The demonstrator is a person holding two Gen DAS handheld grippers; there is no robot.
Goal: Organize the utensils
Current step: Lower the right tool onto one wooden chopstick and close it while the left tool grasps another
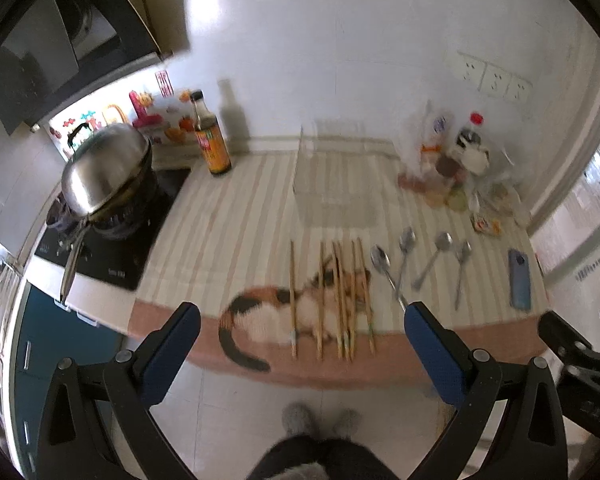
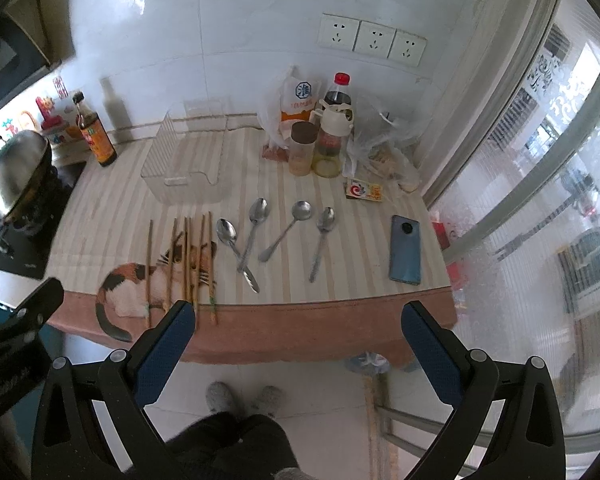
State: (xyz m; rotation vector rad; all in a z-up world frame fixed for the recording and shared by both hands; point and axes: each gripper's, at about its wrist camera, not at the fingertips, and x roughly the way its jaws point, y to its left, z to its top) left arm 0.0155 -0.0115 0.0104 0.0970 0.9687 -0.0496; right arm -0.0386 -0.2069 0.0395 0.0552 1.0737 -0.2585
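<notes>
Both handheld grippers hover off the near edge of a small table draped in a cream-and-tan striped cloth (image 2: 300, 184) printed with a calico cat, their blue-padded fingers spread wide and holding nothing: the left gripper (image 1: 300, 344) faces the chopsticks, the right gripper (image 2: 298, 340) faces the spoons and the phone. Several wooden chopsticks (image 2: 188, 264) lie side by side across the cat print at the table's near left, their tips pointing toward the edge; one lies a little apart on the left of the group. Just to their right, four stainless-steel spoons (image 2: 284, 232) lie on the stripes, bowls away from the camera; the two leftmost cross at the handles, the other two lie separate. Behind the chopsticks, toward the wall, stands a clear plastic organiser bin (image 2: 188, 168), which appears empty. A blue smartphone (image 2: 406, 250) lies face down near the right edge. At the back right cluster a red-capped dark drink bottle (image 2: 338, 96), jars and plastic bags, with a small printed packet (image 2: 364, 191) in front of them. A dark sauce bottle (image 2: 96, 136) stands at the back left, beside a black cooktop carrying a pan under a steel lid (image 1: 104, 168). Three white wall sockets (image 2: 372, 40) sit above the table. The person's grey slippers (image 2: 244, 400) show on the tiled floor below.
</notes>
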